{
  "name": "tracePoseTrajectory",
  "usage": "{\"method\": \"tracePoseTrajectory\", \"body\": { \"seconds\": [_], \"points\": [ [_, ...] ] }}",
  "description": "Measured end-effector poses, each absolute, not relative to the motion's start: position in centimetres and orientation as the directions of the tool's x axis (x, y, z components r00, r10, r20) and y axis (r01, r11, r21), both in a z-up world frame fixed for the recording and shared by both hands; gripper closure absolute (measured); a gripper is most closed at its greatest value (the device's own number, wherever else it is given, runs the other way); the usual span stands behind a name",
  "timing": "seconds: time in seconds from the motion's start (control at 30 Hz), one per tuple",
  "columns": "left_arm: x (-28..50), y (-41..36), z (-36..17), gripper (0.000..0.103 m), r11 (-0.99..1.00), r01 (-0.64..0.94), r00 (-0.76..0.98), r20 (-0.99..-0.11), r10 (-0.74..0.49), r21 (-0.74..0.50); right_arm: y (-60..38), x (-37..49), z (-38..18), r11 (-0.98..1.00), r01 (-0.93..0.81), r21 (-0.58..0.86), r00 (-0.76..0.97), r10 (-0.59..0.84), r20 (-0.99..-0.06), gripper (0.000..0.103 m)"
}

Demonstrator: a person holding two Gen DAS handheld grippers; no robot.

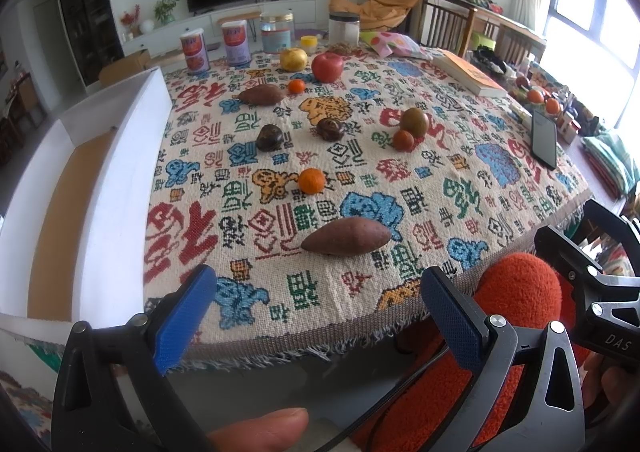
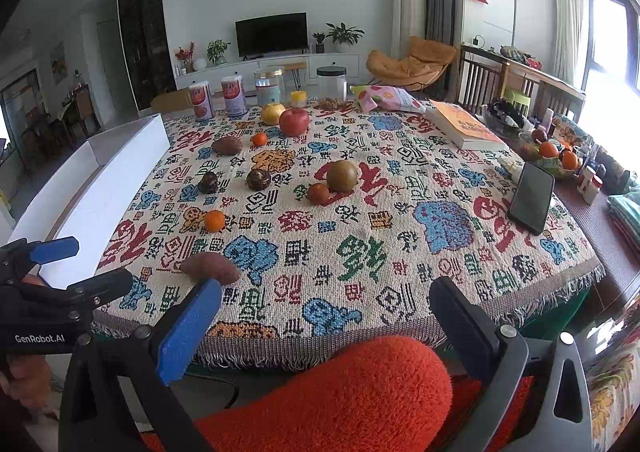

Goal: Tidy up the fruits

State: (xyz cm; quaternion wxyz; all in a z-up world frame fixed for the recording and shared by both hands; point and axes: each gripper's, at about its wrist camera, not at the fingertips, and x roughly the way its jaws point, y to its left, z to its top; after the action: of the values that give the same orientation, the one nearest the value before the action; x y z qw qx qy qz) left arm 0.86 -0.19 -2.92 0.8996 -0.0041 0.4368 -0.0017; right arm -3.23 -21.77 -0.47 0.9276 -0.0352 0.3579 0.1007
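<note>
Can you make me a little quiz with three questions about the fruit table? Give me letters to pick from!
1. Where is the white box?
A. left edge of the table
B. on the book
C. under the phone

2. What colour is the apple?
A. blue
B. red
C. white

3. How are the left gripper jaws?
A. shut on an orange
B. open, empty
C. shut on a sweet potato

Answers: A, it stands along the cloth's left side; B, it is red beside the yellow fruit; B, nothing sits between the blue pads.

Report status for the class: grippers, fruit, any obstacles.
Left gripper open, empty. Right gripper open, empty. Fruit loose on cloth, nearest sweet potato; white box at left. Nothing blocking.
</note>
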Motion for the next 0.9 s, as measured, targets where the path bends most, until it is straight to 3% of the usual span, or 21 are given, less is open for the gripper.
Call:
{"method": "tracePoseTrajectory", "body": {
  "seconds": [0.9],
  "points": [
    [0.83, -0.02, -3.04, 0.001, 1.000, -0.004, 0.619, -0.786, -0.006, -0.010, -21.67, -3.25, -0.58, 0.977, -0.213, 0.010, 0.721, 0.164, -0.673, 0.000]
  ]
}}
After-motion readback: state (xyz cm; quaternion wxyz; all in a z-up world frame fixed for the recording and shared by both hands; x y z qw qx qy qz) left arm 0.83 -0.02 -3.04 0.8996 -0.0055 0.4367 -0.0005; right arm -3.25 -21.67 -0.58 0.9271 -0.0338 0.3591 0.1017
